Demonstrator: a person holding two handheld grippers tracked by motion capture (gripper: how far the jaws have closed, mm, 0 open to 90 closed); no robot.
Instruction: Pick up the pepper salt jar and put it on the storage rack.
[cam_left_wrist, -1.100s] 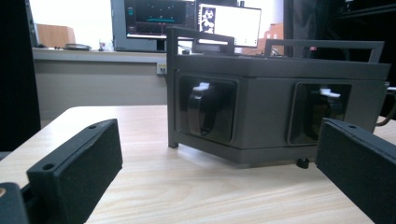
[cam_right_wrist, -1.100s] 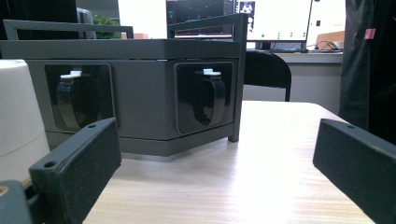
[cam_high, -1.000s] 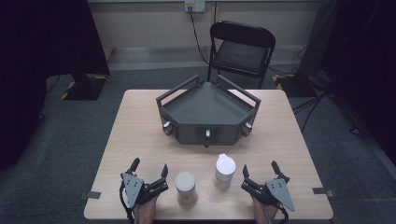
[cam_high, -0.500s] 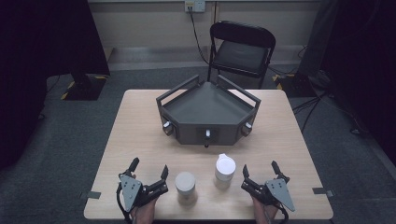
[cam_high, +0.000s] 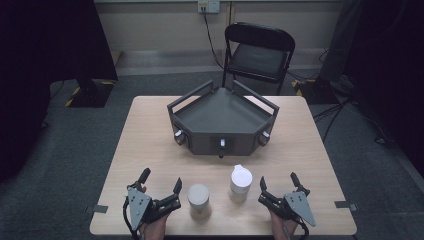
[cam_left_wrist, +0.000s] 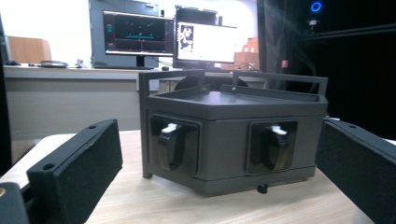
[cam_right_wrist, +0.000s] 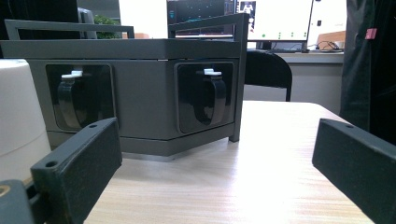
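Note:
A dark grey angular tray unit (cam_high: 222, 116) with round knobs on its front faces sits mid-table; its recessed latches (cam_left_wrist: 170, 144) (cam_right_wrist: 208, 100) show close in both gripper views. Two pale cylindrical containers stand near the front edge: a greyish one (cam_high: 198, 200) and a white one (cam_high: 241, 182), whose side fills the left edge of the right gripper view (cam_right_wrist: 18, 121). My left gripper (cam_high: 161, 184) rests open on the table left of the greyish container. My right gripper (cam_high: 278, 181) rests open right of the white one. Both hold nothing.
A black folding chair (cam_high: 260, 55) stands behind the wooden table (cam_high: 150, 135). Monitors (cam_left_wrist: 140, 35) sit on a desk in the background. Bare tabletop lies left and right of the tray unit.

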